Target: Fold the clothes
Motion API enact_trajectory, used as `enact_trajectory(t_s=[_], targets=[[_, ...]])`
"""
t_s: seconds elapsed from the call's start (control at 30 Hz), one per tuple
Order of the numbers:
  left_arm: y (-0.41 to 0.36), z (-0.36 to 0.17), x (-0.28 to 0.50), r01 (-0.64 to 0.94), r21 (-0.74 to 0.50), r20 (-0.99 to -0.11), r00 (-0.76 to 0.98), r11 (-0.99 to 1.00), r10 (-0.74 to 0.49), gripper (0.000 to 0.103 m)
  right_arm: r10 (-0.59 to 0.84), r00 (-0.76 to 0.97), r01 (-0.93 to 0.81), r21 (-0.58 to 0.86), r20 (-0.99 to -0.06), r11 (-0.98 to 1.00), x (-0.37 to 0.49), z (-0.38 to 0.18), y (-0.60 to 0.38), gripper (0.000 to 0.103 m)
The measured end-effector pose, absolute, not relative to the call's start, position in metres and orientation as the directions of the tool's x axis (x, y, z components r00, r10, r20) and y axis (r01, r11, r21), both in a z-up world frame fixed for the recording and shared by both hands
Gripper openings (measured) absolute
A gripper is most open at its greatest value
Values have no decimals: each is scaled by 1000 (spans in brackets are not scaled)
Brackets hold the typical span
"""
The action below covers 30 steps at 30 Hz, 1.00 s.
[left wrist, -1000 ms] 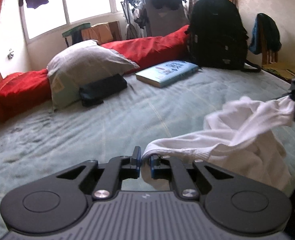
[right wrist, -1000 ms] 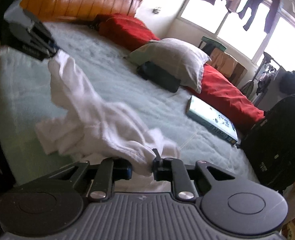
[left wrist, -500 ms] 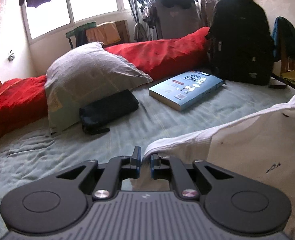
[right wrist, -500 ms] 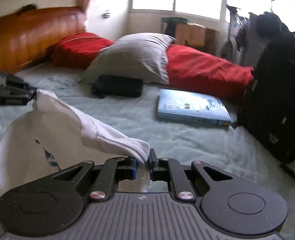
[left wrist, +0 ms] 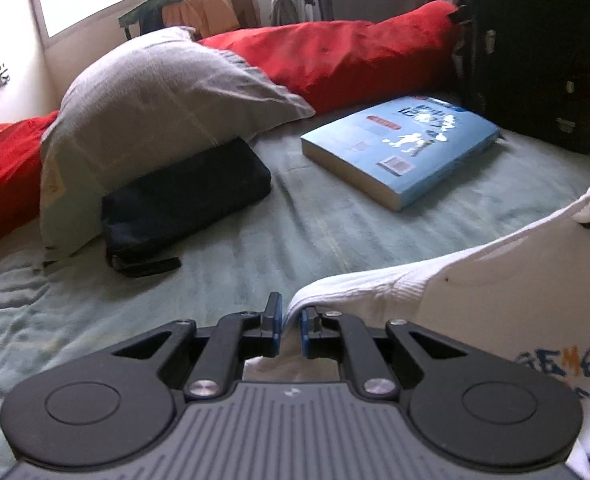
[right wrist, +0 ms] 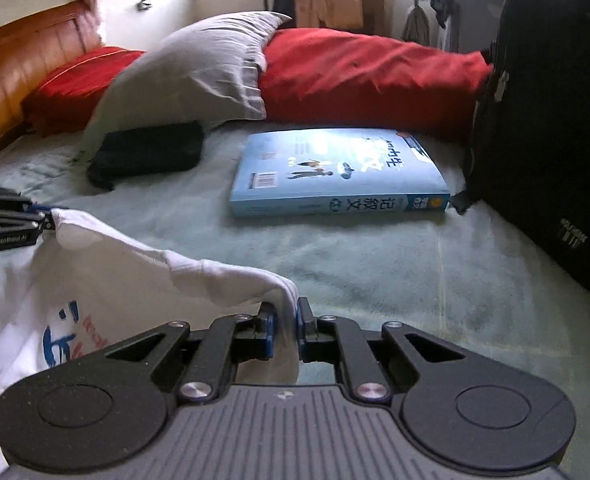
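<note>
Left wrist | left gripper (left wrist: 288,330) pinches white shirt (left wrist: 495,300) edge | right gripper (right wrist: 282,330) clamps opposite corner

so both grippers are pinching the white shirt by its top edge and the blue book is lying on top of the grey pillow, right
Not quite. The blue book lies flat on the bed cover, beside the grey pillow, not on it; the right wrist view shows this. The rest holds: the left gripper and right gripper each pinch the white shirt by its top edge.

Book (left wrist: 403,152) on bed (left wrist: 255,248), right of pillow (left wrist: 155,92)
</note>
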<state>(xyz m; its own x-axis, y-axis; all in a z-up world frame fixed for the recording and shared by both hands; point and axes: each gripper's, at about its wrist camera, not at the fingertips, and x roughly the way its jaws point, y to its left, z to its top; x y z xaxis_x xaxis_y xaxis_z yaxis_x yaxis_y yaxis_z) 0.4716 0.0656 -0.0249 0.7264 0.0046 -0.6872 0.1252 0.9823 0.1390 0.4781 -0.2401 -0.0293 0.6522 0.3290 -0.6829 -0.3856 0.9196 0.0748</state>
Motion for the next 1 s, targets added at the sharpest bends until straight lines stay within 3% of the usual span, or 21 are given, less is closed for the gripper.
enact_trajectory(t_s=[0.13,0.23,0.4,0.47,0.6,0.87,1.0], targets=[[70,-42,494,74,118,-708,706,990,32,17,320,652,-352,100,-687,931,504,-42,-237,14],[73,-55,493,82,128,-737,675,988,39,18,350,619,-350,153,-703,924,509,-50,-239,22],[80,-43,465,110,139,-740,672,984,30,29,393,585,-350,216,-710,912,486,-47,-255,62],[82,-34,448,118,143,-738,674,983,27,36,419,565,-359,246,-710,900,471,-40,-262,67],[81,-14,404,147,155,-736,677,977,15,52,449,541,-374,274,-711,886,429,-26,-271,95],[72,7,287,199,120,-741,670,973,-46,80,383,519,-422,161,-764,892,320,-25,-274,103],[61,7,230,229,62,-735,669,972,-110,82,337,511,-418,114,-791,901,280,-37,-274,103]])
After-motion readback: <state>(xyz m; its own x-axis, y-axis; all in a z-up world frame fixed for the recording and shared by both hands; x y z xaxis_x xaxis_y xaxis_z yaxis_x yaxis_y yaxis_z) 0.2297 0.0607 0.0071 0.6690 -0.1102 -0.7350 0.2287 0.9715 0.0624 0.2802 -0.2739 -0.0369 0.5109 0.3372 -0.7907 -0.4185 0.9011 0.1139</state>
